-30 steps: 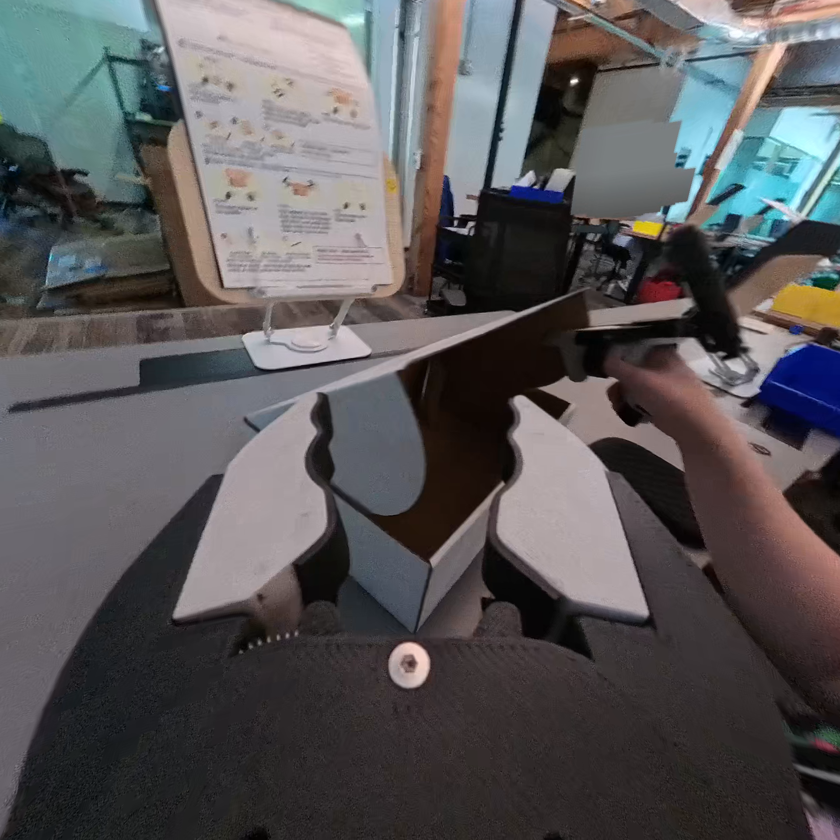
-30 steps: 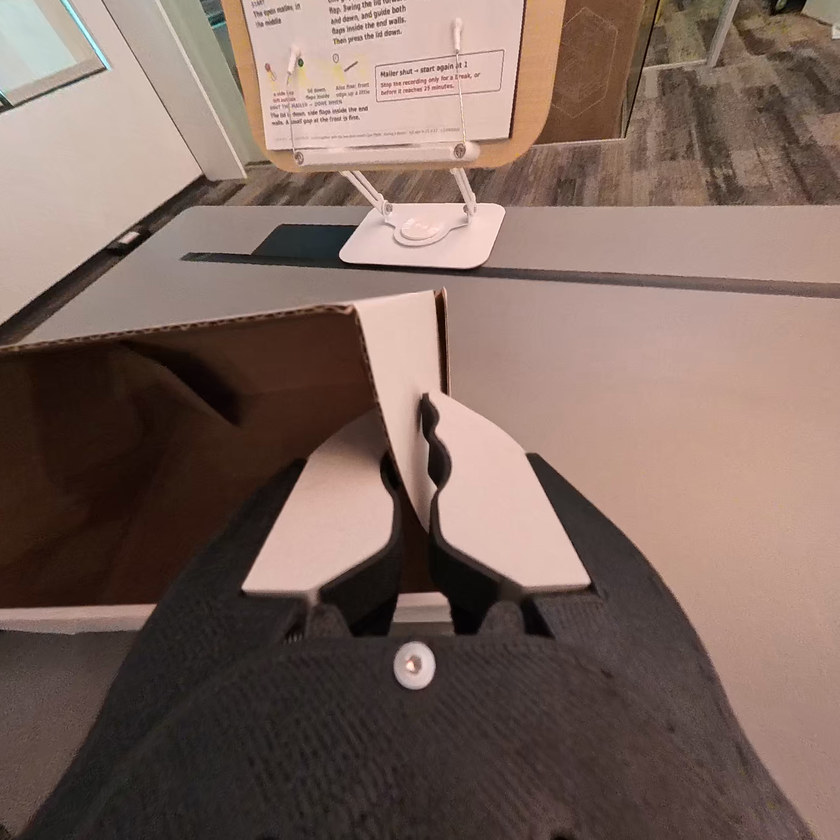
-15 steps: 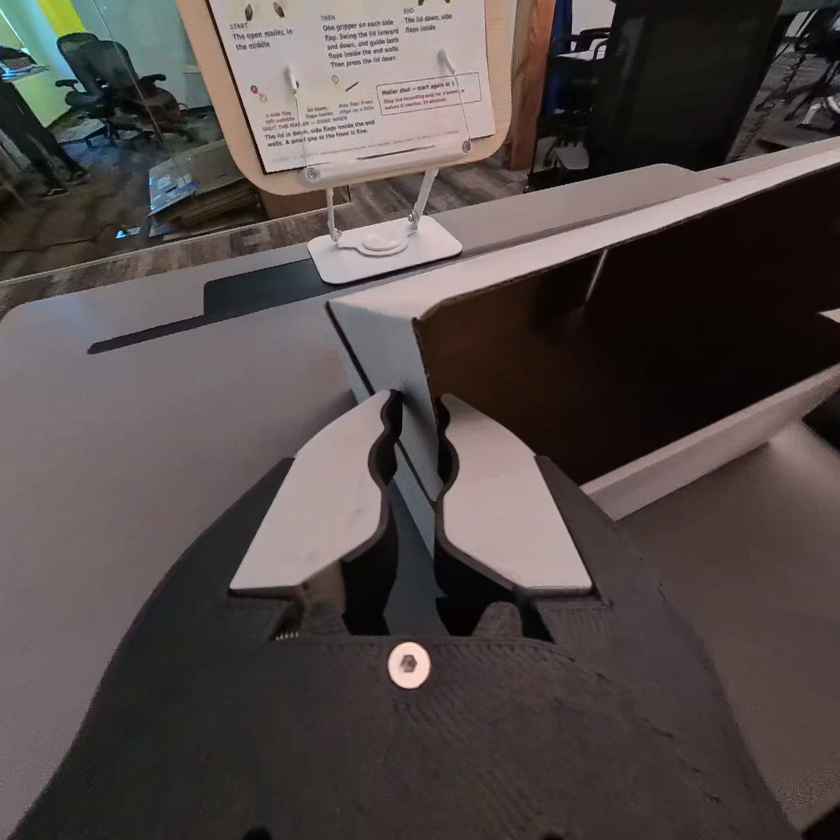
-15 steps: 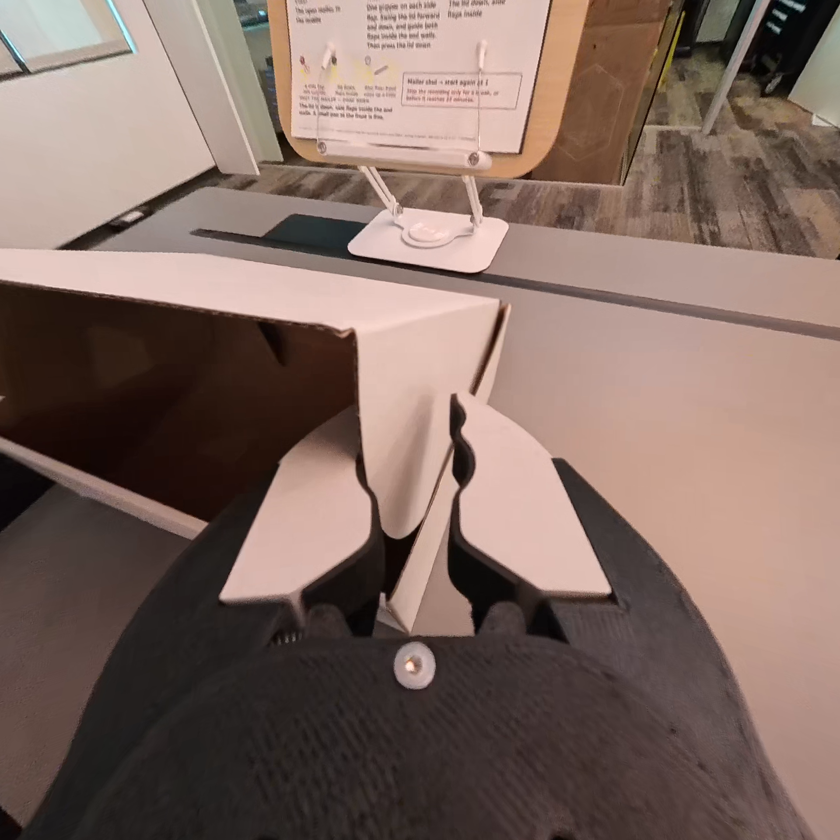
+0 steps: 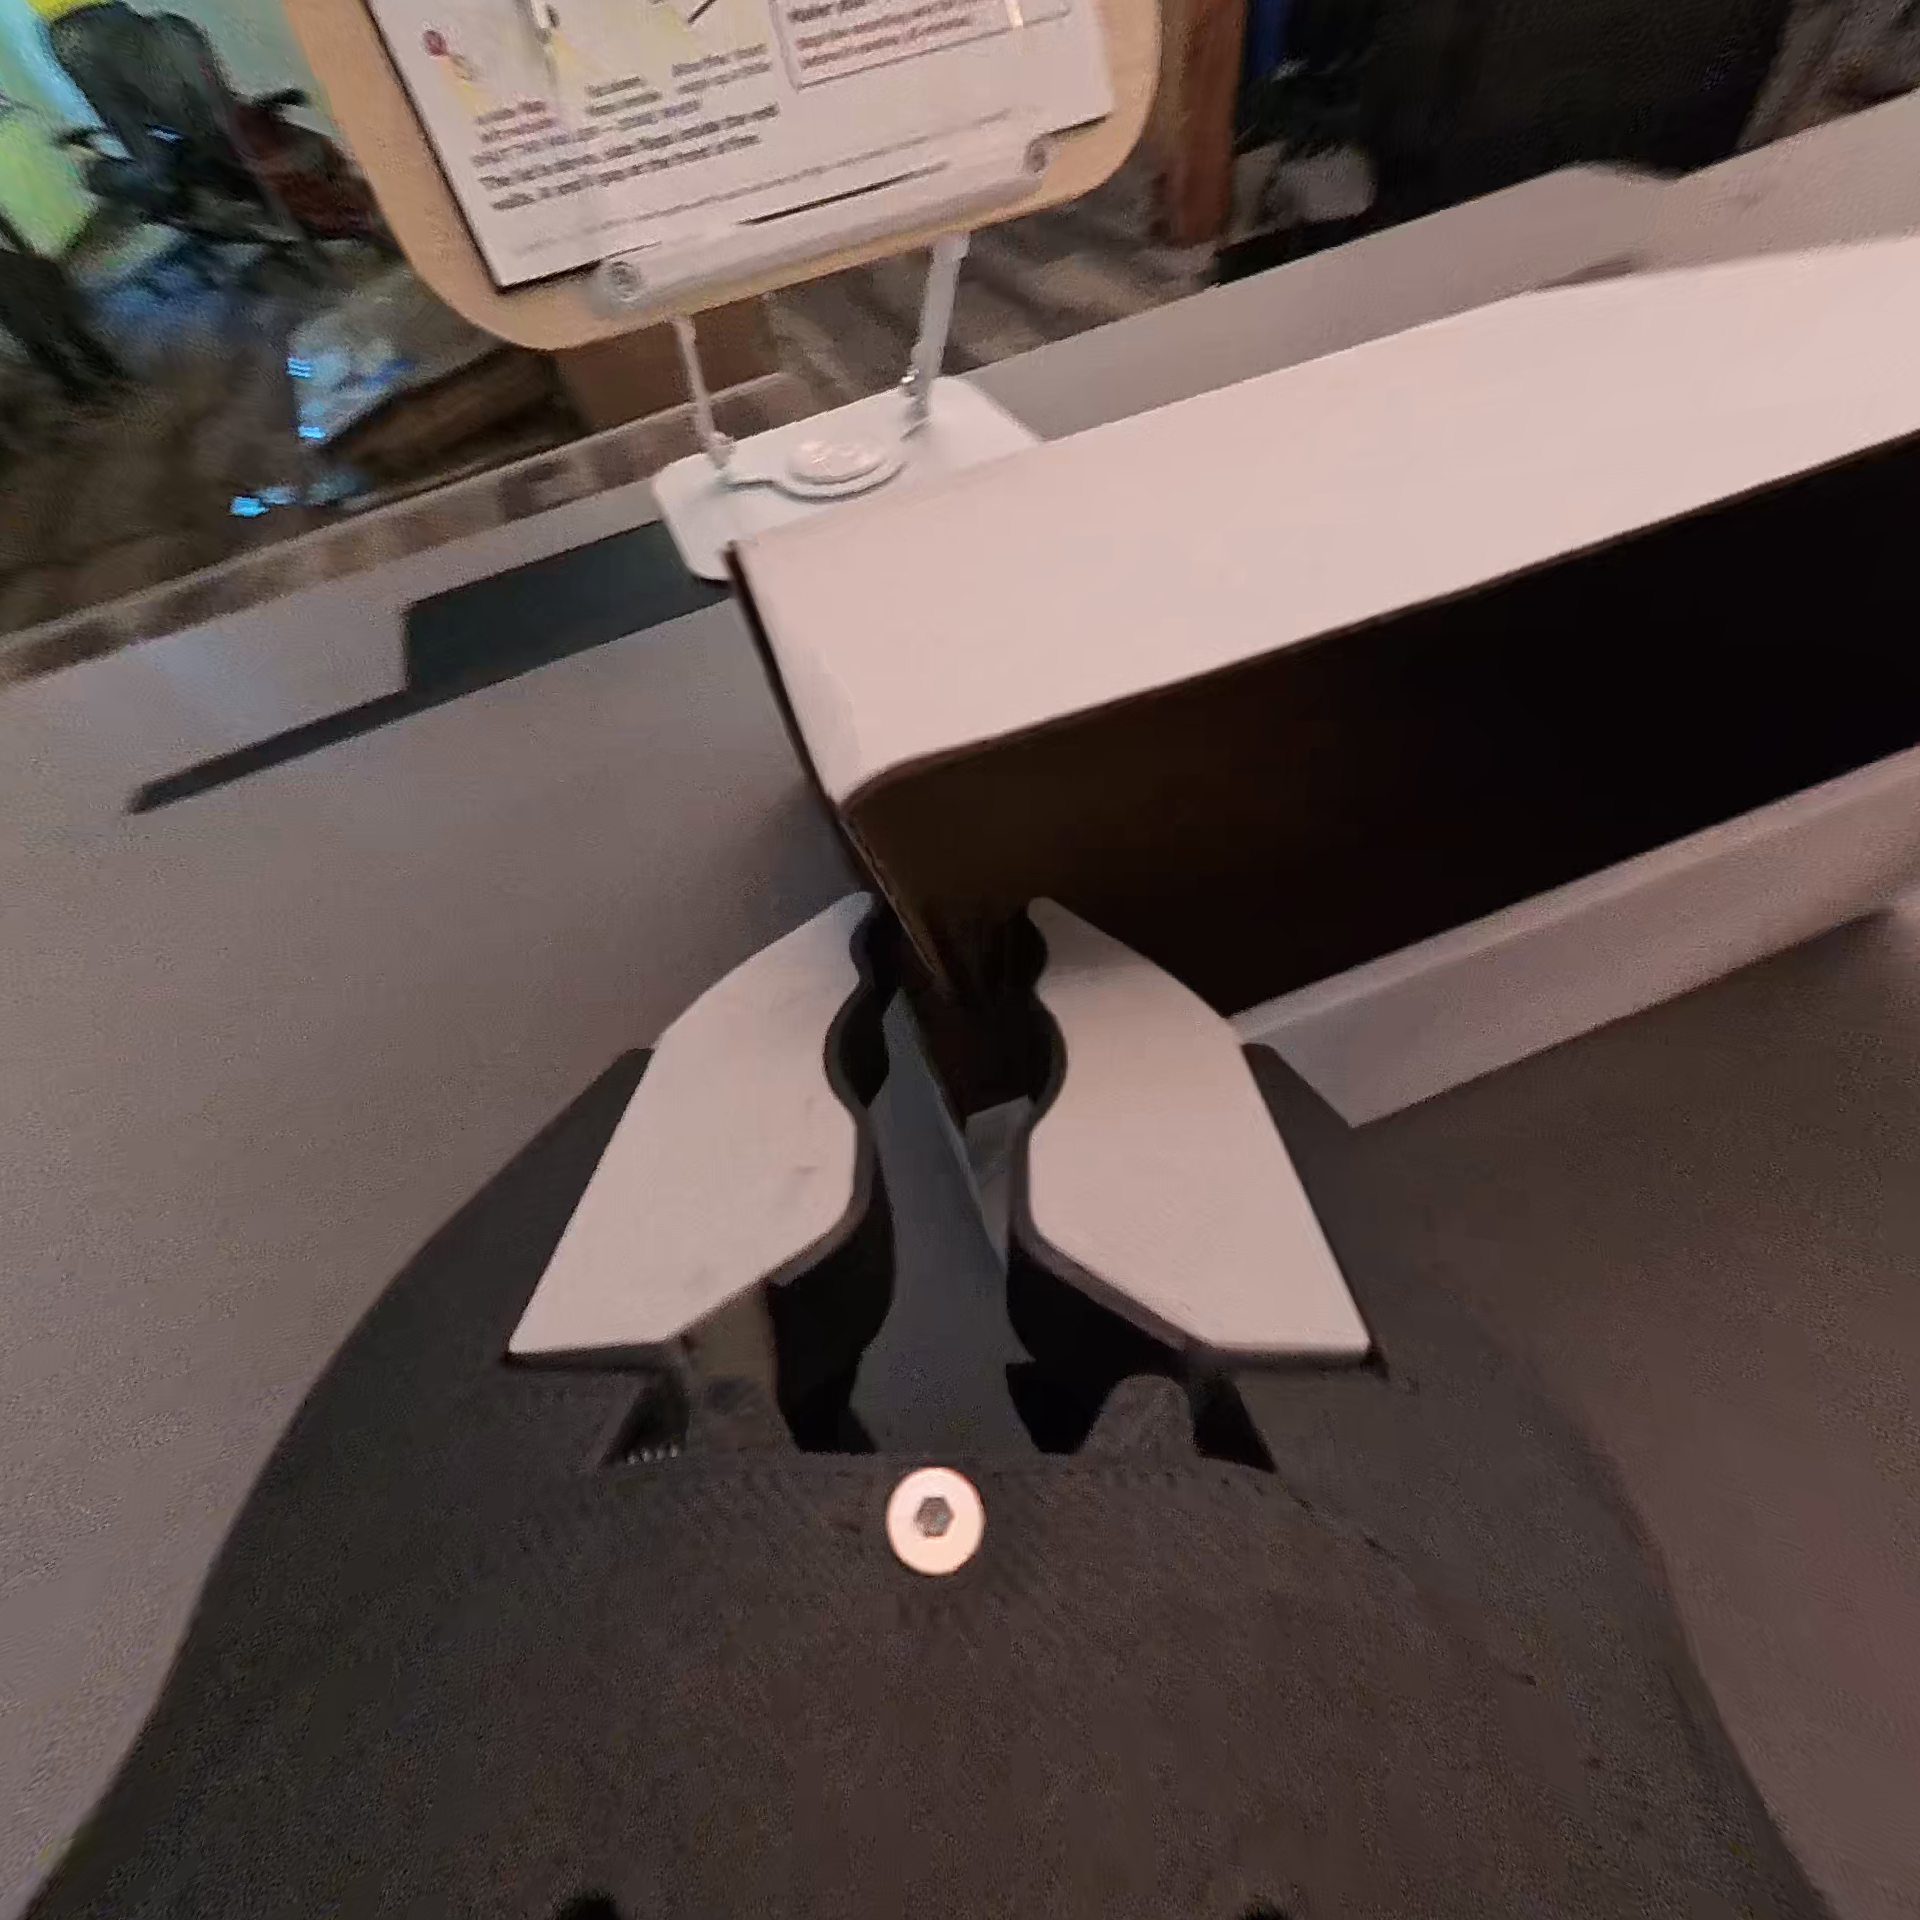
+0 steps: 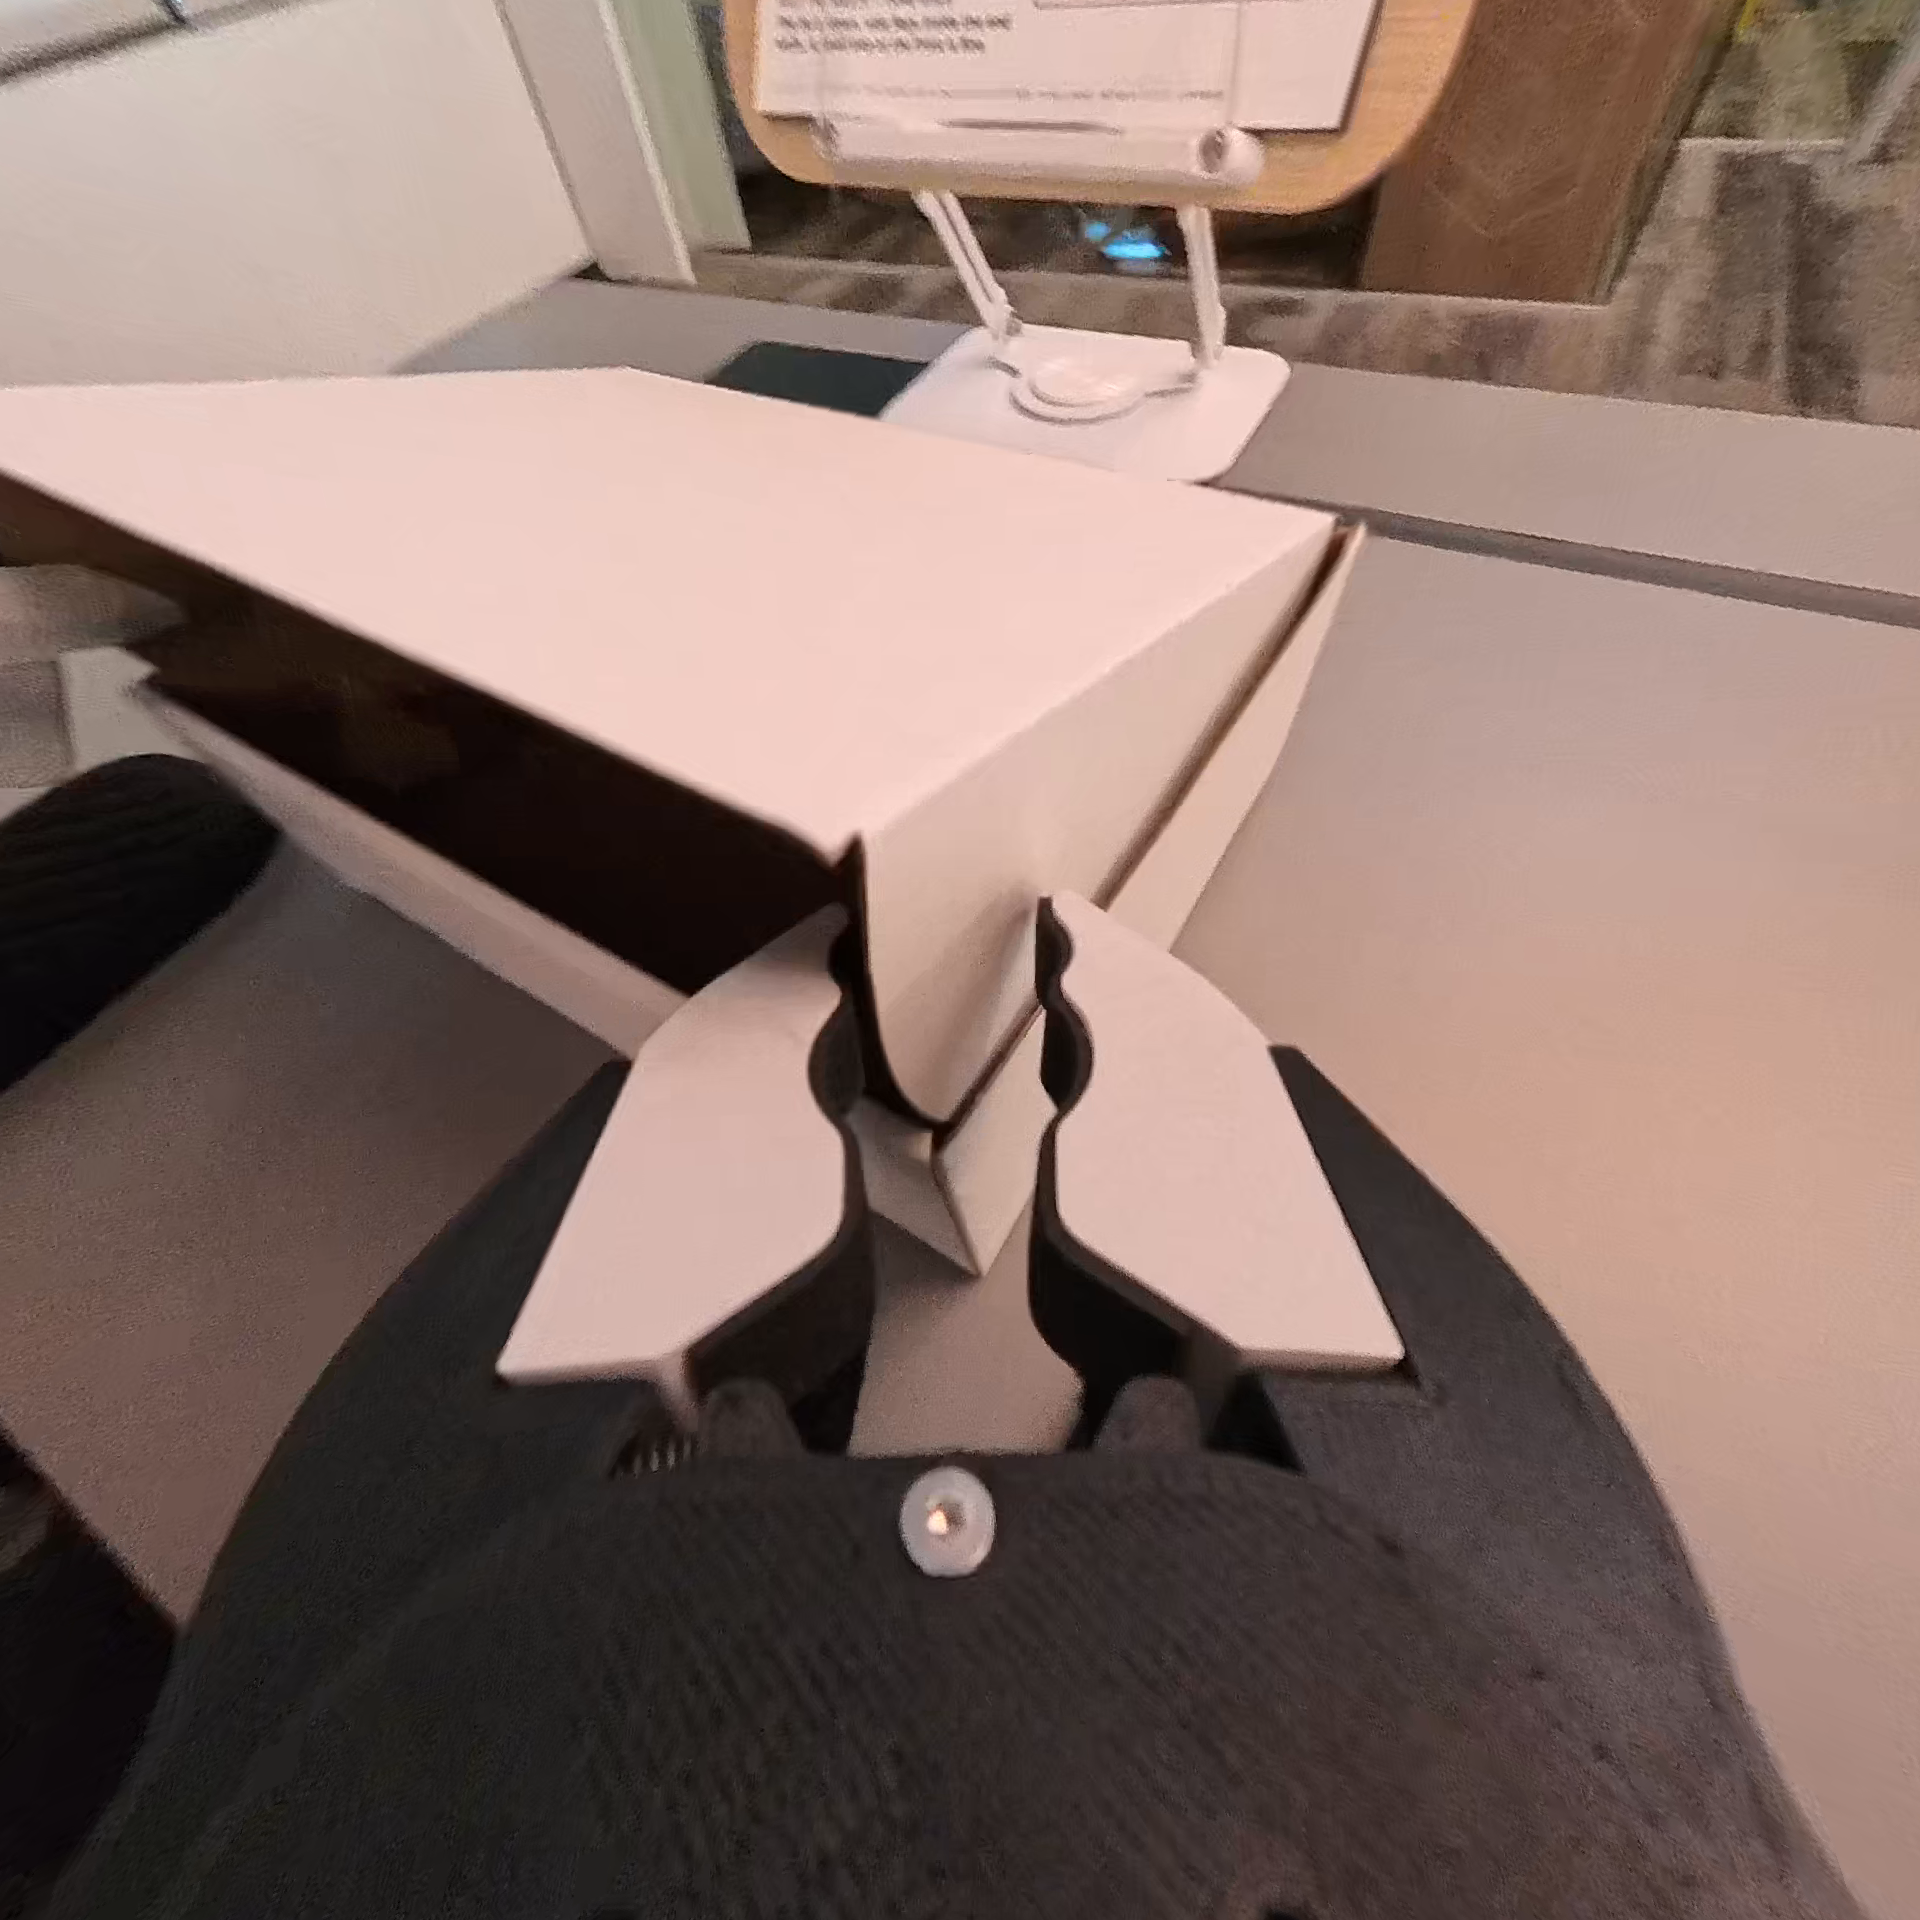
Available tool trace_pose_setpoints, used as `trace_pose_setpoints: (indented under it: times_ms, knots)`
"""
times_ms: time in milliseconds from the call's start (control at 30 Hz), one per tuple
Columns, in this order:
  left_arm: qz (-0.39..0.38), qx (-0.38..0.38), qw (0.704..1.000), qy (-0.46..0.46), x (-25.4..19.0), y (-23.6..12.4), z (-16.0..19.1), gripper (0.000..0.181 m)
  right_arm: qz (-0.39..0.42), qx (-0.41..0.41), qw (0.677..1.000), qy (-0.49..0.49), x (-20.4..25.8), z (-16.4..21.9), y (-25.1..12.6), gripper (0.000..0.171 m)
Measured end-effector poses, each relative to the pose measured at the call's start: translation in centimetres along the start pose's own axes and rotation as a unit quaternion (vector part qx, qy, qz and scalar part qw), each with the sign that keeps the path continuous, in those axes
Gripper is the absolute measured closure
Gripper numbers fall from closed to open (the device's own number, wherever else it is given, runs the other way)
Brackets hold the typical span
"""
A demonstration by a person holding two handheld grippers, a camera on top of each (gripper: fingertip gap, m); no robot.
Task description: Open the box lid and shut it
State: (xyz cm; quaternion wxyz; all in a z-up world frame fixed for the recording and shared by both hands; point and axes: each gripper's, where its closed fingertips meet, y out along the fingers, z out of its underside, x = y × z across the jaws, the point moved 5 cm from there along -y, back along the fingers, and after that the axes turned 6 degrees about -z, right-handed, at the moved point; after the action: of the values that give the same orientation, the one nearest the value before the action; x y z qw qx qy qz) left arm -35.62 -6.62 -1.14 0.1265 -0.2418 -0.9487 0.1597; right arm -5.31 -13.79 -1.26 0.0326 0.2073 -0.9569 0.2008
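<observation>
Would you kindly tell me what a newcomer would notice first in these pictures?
A white cardboard box fills the middle of the grey table, its lid lowered but still ajar. The left gripper and right gripper each straddle a side flap. Behind stands an instruction sheet on a stand.

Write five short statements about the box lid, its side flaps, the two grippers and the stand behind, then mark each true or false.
1. The box lid lies fully shut on the box. False: it is tilted, with a dark gap above the front wall.
2. The left gripper has a side flap between its fingers. True.
3. The right gripper hangs clear of the box. False: its fingers straddle the lid's right side flap.
4. A stand holding a printed sheet is on the table behind the box. True.
5. The lid's outer face is brown. False: it is white; only the inside looks dark.
</observation>
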Motion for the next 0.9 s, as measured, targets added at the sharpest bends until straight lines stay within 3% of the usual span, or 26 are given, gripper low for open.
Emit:
trace_pose_setpoints:
  times_ms: [33, 233, 300, 367, 467, 600, 733, 900]
  knots:
    - [0.021, -0.003, 1.000, -0.010, 0.1, -0.4, -0.1, 0.156, -0.012, -0.013, 1.000, -0.006, 0.1, 0.1, -0.8, 0.137]
    - [0.110, -0.061, 0.989, -0.073, 3.2, -4.2, -1.6, 0.130, -0.047, -0.139, 0.989, -0.015, -1.4, -1.4, -5.4, 0.125]
    - [0.137, -0.072, 0.981, -0.120, 5.4, -5.0, -2.7, 0.128, -0.057, -0.195, 0.979, -0.024, -2.6, -2.6, -5.8, 0.122]
    - [0.175, -0.080, 0.963, -0.190, 8.0, -4.7, -3.9, 0.114, -0.048, -0.238, 0.970, 0.002, -4.5, -3.7, -5.5, 0.114]
    - [0.208, -0.100, 0.938, -0.260, 11.5, -3.0, -5.5, 0.110, -0.082, -0.253, 0.959, 0.093, -6.2, -5.0, -4.1, 0.106]
    - [0.188, -0.056, 0.941, -0.275, 14.2, 1.7, -5.6, 0.106, -0.133, -0.236, 0.945, 0.183, -7.1, -6.4, -2.3, 0.099]
    - [0.249, -0.004, 0.910, -0.330, 14.6, 6.2, -4.4, 0.101, -0.123, -0.190, 0.952, 0.208, -7.8, -7.0, -1.0, 0.093]
    - [0.284, 0.029, 0.889, -0.357, 14.4, 9.7, -3.1, 0.099, -0.073, -0.191, 0.958, 0.199, -9.1, -7.3, -1.2, 0.087]
